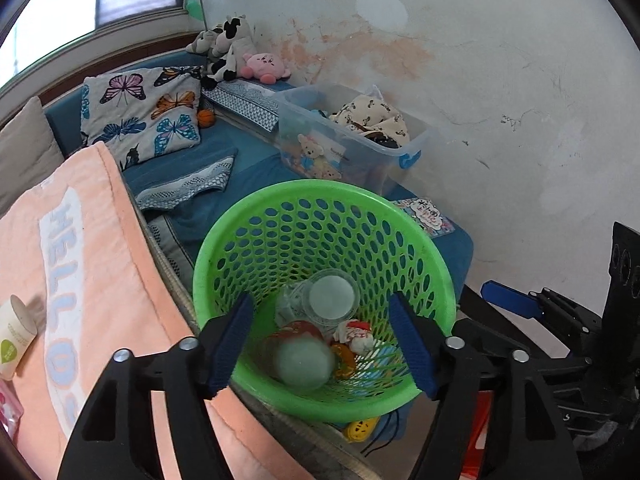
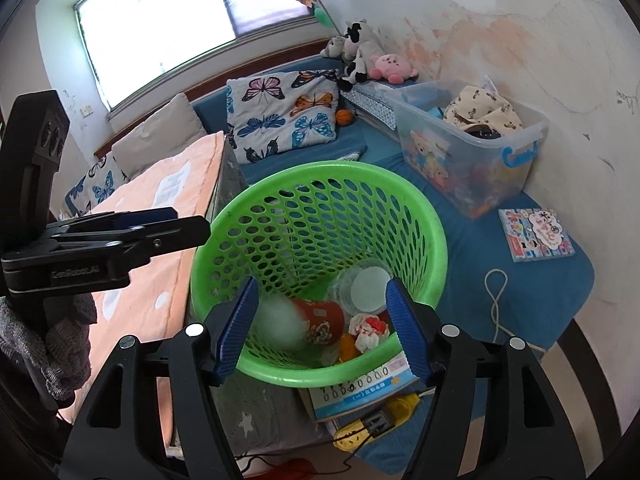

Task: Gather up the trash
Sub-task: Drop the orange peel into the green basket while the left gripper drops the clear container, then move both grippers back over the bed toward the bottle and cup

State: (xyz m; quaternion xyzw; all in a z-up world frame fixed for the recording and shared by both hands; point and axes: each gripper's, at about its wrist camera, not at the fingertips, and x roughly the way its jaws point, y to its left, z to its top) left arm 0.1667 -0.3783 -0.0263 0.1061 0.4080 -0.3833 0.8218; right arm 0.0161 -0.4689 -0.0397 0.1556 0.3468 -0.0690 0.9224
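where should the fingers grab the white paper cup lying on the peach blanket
Grip the white paper cup across its side wall near the middle, coming from above. It lies tipped on its side on the peach blanket, so the round wall faces up and the soft bedding gives beneath the fingers. Squeeze lightly; thin paper likely crushes.

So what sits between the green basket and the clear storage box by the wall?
Nothing but bare blue mat separates the green basket from the clear storage box, best seen in the right wrist view. The picture book lies off to the side.
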